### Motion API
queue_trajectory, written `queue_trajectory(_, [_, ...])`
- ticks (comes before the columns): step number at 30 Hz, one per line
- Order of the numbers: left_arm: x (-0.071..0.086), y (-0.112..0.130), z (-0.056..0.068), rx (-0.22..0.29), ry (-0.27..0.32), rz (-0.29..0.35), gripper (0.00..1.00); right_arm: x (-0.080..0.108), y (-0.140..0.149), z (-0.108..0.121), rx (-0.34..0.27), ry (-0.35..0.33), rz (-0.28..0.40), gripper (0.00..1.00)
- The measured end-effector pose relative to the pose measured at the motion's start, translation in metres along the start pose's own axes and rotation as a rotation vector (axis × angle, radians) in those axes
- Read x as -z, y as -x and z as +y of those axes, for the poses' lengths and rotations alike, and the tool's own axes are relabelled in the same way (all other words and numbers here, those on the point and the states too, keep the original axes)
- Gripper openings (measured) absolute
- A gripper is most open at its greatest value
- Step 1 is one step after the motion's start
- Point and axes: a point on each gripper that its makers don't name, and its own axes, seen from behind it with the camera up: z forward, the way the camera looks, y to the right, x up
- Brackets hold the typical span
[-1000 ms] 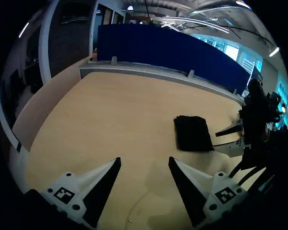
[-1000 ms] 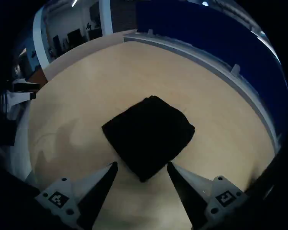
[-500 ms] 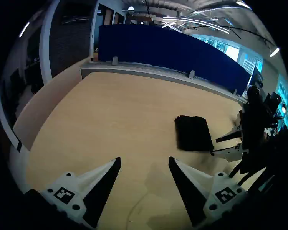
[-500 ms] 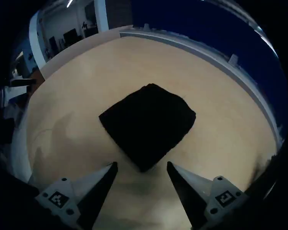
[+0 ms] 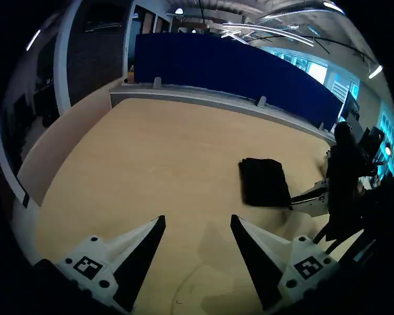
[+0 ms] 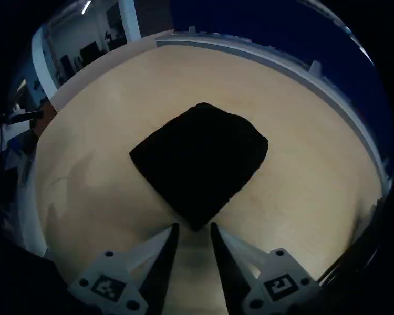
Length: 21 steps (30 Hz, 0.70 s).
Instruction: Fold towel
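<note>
The right gripper (image 6: 194, 226) has drawn its fingers in. Half a second ago they stood wide apart, and now only a slim strip of bare worktop (image 6: 302, 173) shows between them. The tips sit on either side of the near corner of the towel (image 6: 199, 163). It has also crept closer to that corner and points down at it more steeply. I take this as the start of a pinch on the corner, the first step towards lifting it over for another fold. With the gap showing, it does not read as a firm grip yet.

The towel is a dark, already compact rectangle, lying flat in the middle of the worktop, one corner towards the right gripper.

The left gripper (image 5: 197, 218) has hardly moved. It hovers low over bare worktop with its fingers spread wide and nothing between them, well apart from the towel (image 5: 264, 181). From there the right gripper (image 5: 307, 199) shows low at the towel's edge, with the person's arm (image 5: 346, 173) (a dark shape) behind it.
</note>
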Motion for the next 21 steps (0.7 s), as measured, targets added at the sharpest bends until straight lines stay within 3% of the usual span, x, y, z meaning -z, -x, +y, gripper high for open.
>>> queue_trajectory(2, [-0.0001,0.0000,0.0004,0.000,0.000,0.000,0.92,-0.0004,-0.0001,0.0013,-0.009,0.003,0.000,0.32])
queue_trajectory(15, [-0.0014,-0.0005,0.0019,0.002,0.005,-0.001,0.92,-0.0071,0.0052,0.0024,-0.020,0.003,-0.024,0.32])
queue_trajectory(21, [-0.0018,-0.0009,0.0027,0.001,0.007,0.000,0.92,-0.0087,0.0034,0.0043,-0.035,0.010,-0.017,0.14])
